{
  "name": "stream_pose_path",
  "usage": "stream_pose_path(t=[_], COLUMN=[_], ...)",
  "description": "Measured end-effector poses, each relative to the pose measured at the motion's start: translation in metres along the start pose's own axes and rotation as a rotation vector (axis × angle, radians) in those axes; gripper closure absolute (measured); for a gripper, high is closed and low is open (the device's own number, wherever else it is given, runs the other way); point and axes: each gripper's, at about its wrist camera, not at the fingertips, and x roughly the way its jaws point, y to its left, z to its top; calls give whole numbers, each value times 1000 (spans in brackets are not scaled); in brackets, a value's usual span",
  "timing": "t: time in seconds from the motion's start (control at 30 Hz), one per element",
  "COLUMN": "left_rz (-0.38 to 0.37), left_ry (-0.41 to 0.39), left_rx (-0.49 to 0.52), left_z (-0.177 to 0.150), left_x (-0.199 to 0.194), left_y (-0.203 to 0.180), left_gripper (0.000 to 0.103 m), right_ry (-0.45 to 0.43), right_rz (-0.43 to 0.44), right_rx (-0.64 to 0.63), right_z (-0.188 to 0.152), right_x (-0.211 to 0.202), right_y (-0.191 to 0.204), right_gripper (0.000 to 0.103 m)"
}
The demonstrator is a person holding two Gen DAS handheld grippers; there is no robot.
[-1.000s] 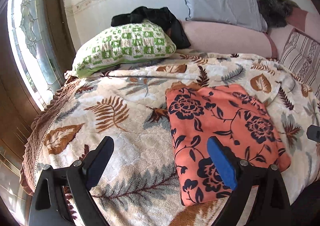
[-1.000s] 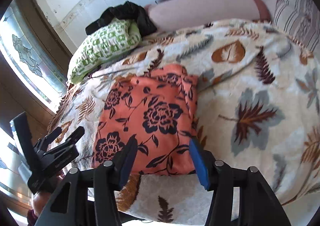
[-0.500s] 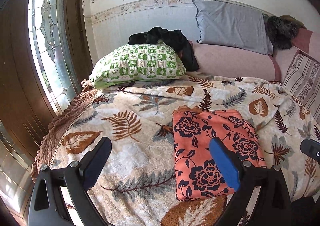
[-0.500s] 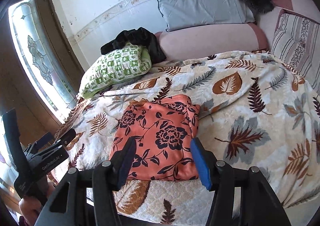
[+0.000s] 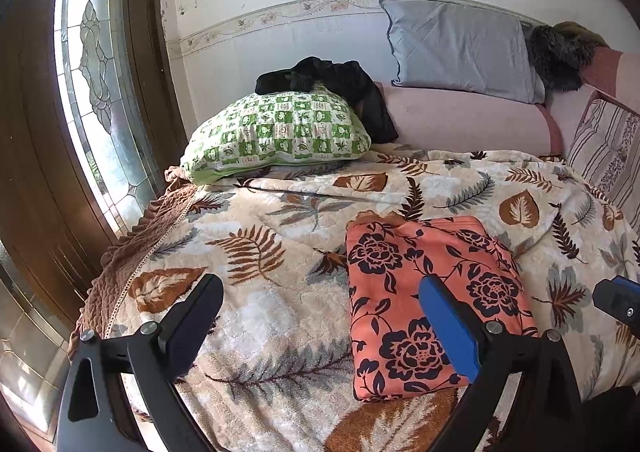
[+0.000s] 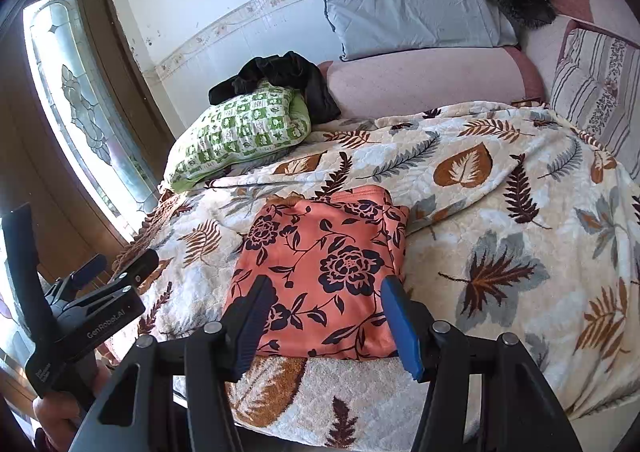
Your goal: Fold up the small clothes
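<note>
A folded orange garment with dark flowers lies flat on the leaf-patterned blanket near the bed's front edge. My left gripper hovers above and in front of the bed, open wide, nothing between its fingers; the garment shows behind its right blue pad. My right gripper also hangs open above the garment's near edge, holding nothing. The left gripper's body appears at the left of the right wrist view, held by a hand.
A green checked pillow with a black garment on top lies at the bed's head. A grey pillow, a pink bolster and a striped cushion line the back. A wooden door with leaded glass stands left.
Both grippers have lifted and drawn back from the garment, so more of the wall and pillows shows. The garment stays folded in place. Both stay open.
</note>
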Motion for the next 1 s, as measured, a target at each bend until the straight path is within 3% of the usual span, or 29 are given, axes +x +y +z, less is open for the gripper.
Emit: stream_pose_path(t=[1.0], left_rz=[-37], left_ry=[-19], left_rx=[15], left_z=[-2], left_x=[-11], left_y=[-3], left_gripper=[5], right_ry=[-37], right_rz=[-27], right_rx=[-6], right_z=[1], right_x=[-5], right_y=[-1], right_gripper=[43])
